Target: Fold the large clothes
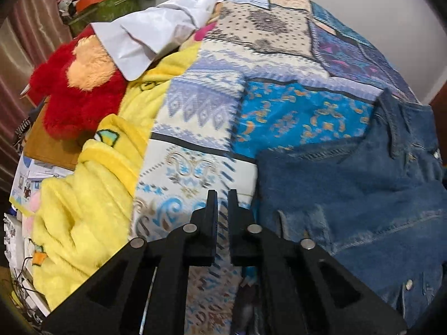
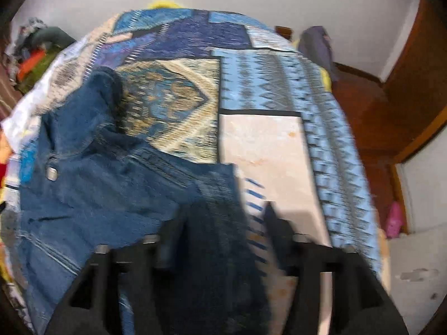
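The left tool (image 1: 222, 195) is closed and empty over the bed (image 1: 195, 128); the right tool (image 2: 226, 209) gapes astride the denim jacket (image 2: 111, 184), whose edge could slip out and spoil the fold

Motion blur smears the right view; the denim jacket (image 2: 111, 184) seems to hide the left finger's tip, edges cropped.

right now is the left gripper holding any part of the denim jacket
No, the left gripper has its jaws nearly together over the patterned bedspread, with the denim jacket lying off to its right.
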`<state>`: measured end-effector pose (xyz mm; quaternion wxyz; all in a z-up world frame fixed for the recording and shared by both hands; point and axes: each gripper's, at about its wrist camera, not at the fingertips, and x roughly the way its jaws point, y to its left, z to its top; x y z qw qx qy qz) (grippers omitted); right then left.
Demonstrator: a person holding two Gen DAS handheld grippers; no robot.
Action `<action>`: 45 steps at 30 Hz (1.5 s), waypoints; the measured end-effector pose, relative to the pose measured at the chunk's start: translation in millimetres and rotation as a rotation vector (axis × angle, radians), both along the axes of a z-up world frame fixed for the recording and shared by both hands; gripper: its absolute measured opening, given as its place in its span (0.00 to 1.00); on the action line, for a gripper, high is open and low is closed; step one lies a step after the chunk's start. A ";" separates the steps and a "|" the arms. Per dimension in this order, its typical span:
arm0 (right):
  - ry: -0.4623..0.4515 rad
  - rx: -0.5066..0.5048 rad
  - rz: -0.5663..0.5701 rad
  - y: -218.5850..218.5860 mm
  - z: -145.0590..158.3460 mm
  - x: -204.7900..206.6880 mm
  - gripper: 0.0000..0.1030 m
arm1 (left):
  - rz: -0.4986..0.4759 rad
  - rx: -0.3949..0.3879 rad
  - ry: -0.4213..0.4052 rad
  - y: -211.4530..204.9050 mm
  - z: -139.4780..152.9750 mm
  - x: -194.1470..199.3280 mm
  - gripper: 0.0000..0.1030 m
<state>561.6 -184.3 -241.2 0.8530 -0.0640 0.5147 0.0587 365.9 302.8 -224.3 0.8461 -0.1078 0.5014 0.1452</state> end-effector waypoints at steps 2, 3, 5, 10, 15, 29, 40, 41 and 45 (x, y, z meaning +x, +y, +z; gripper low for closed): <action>-0.006 0.014 0.009 -6.2 8.6 -6.7 0.71 | -0.020 0.001 -0.009 -9.5 5.2 -0.4 0.14; -0.003 0.034 0.011 -10.5 15.3 -12.8 0.71 | -0.036 0.006 -0.017 -18.3 10.4 -1.1 0.19; -0.003 0.065 0.017 -15.4 27.0 -24.8 0.71 | -0.058 0.010 -0.034 -27.5 18.2 -4.6 0.26; -0.053 0.146 0.083 -24.4 74.7 -73.0 0.71 | -0.105 0.025 -0.128 -53.9 57.8 -25.0 0.40; -0.144 0.168 0.134 -28.9 120.4 -127.9 0.84 | -0.157 0.049 -0.230 -72.0 107.0 -58.8 0.61; -0.238 0.113 0.206 -38.7 127.7 -269.3 0.94 | -0.163 0.002 -0.249 -50.8 142.1 -181.0 0.93; -0.017 0.223 -0.004 -79.1 44.0 -316.2 0.94 | -0.092 -0.265 0.056 -54.8 -3.1 -235.5 0.93; -0.002 0.222 -0.015 -82.2 39.6 -319.0 0.93 | -0.096 -0.287 0.071 -57.4 -11.6 -238.7 0.93; 0.037 0.275 -0.019 -88.6 32.0 -330.4 0.88 | -0.143 -0.358 0.113 -78.5 -35.9 -246.6 0.93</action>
